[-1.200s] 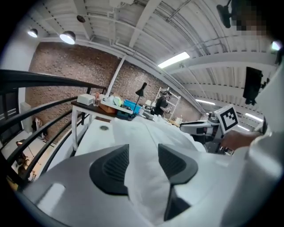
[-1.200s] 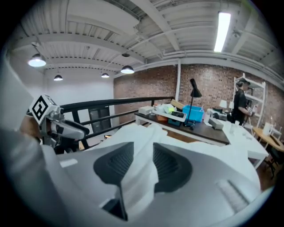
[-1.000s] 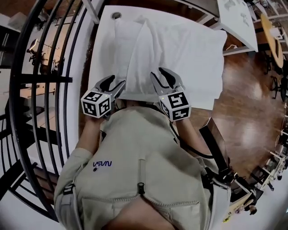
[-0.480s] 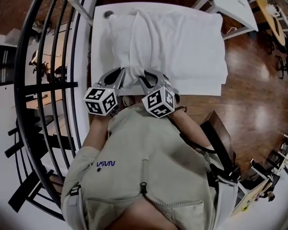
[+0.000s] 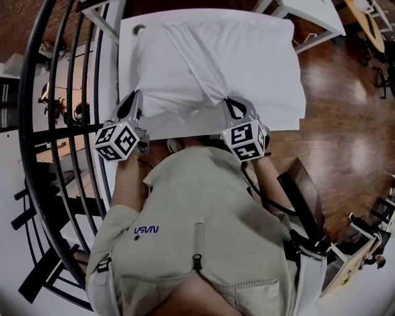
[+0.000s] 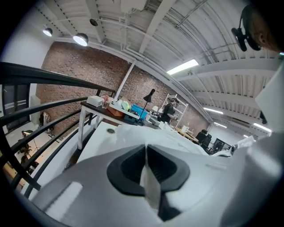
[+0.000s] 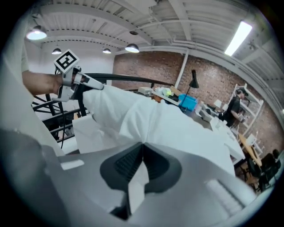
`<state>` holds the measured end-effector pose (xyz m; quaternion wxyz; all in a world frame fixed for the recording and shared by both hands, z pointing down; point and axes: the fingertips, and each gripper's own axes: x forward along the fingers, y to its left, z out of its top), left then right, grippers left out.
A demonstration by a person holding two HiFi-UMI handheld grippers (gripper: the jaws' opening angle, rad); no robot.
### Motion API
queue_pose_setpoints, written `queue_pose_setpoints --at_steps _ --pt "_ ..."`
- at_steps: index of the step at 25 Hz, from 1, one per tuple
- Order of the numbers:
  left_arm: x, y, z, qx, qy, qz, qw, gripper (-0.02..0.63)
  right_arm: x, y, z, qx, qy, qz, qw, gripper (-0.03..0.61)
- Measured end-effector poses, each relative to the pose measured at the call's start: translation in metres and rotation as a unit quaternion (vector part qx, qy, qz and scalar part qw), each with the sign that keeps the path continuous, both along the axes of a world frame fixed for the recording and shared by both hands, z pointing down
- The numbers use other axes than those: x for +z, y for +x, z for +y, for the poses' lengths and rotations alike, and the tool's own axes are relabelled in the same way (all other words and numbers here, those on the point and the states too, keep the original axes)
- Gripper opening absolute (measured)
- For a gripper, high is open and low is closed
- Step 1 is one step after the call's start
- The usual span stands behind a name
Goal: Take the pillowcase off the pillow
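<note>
A white pillow in its white pillowcase [image 5: 234,55] lies on the white table [image 5: 126,68]. My left gripper [image 5: 134,103] is at the pillow's near left corner, shut on a fold of the pillowcase; a strip of white cloth [image 6: 148,186] shows between its closed jaws. My right gripper [image 5: 229,102] pinches the near edge further right. Its jaws have just closed on the cloth [image 7: 135,186], and creases fan out from that grip. In the right gripper view the pillowcase [image 7: 168,124] stretches across to the left gripper [image 7: 84,82].
A black curved railing [image 5: 62,123] runs close along the table's left side. A round hole [image 5: 137,28] sits in the table's far left corner. More white tables [image 5: 315,15] stand at the far right, above wooden floor [image 5: 345,123]. My own torso fills the lower head view.
The two grippers, close together at the bunched near edge before, have spread apart, left going left and right going right. The pillowcase edge is now pulled wide between them.
</note>
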<state>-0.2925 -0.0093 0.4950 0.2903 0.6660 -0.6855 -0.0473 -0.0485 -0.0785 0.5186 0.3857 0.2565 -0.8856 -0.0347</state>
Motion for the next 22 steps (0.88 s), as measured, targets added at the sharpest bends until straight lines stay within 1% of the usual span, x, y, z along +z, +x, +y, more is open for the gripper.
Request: queue_pose_setpoints --at_steps 2,4,7,9,11,13,15,17,19,22 --pt "0.012 0.003 0.005 0.002 -0.013 -0.005 0.9999 0.020 0.014 0.009 -0.003 0.010 -0.010 0.013 1.000 0.009" --pt "0.033 0.010 0.012 0.005 -0.037 -0.003 0.9993 0.020 0.034 0.011 0.000 0.013 -0.028 0.029 0.999 0.008" --pt "0.070 0.023 0.027 0.010 -0.078 0.018 0.9967 0.020 0.065 0.013 0.008 0.020 -0.081 0.041 0.996 0.008" --pt "0.083 0.031 0.037 0.015 -0.086 0.035 0.9956 0.026 0.076 0.014 0.012 0.023 -0.107 0.043 0.993 0.008" --pt "0.078 0.035 0.040 0.020 -0.068 0.056 0.9959 0.052 0.081 0.016 0.012 0.020 -0.121 0.042 0.992 0.008" --pt "0.062 0.034 0.038 0.031 -0.042 0.060 0.9968 0.094 0.082 0.015 0.010 0.016 -0.134 0.037 0.990 0.009" --pt "0.044 0.029 0.029 0.041 -0.017 0.053 0.9976 0.157 0.084 0.016 0.011 0.015 -0.155 0.031 0.987 0.011" --pt "0.031 0.018 0.014 0.043 -0.003 0.040 0.9983 0.192 0.084 0.016 0.011 0.010 -0.166 0.030 0.986 0.016" --pt "0.023 0.008 -0.008 0.047 0.001 0.025 0.9986 0.229 0.082 0.016 0.012 0.004 -0.170 0.030 0.985 0.032" --pt "0.016 0.004 -0.053 0.079 0.001 0.006 0.9969 0.295 0.078 0.013 0.016 -0.003 -0.176 0.024 0.984 0.047"
